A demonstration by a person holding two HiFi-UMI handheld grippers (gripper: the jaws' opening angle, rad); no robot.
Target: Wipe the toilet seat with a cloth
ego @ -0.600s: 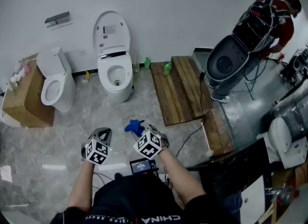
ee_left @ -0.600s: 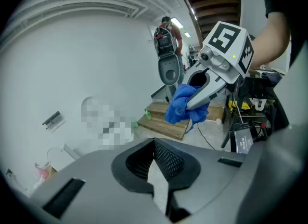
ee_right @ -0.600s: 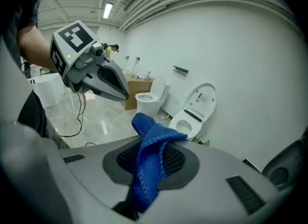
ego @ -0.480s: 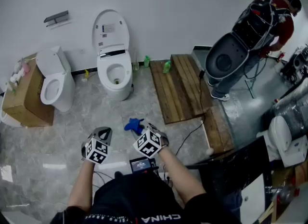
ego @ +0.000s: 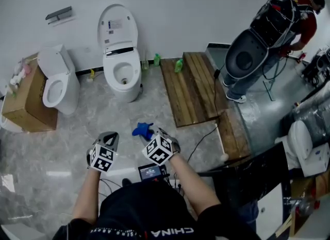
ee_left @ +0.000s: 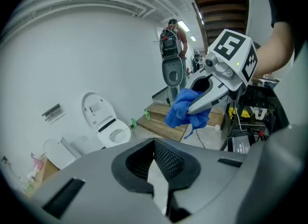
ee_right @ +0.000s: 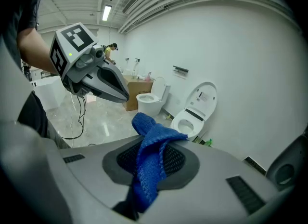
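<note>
The marble floor [ego: 67, 130] lies open from the wall [ego: 180, 6] down to the lower frame edge, where its near part is hidden under the person's arms. A wooden platform [ego: 191, 92] bounds it on the right. The toilet [ego: 122, 74] stands against the wall with its lid up. A second toilet [ego: 56, 86] is near its left, partly covering a box [ego: 23, 99]. The blue cloth [ego: 142, 130] hangs over open floor, well apart from the toilet. It is clamped in the right tongs [ego: 153, 136], its lower end hidden between the pads. The left tongs [ego: 109, 140], just beside, are fully closed and hold nothing.
</note>
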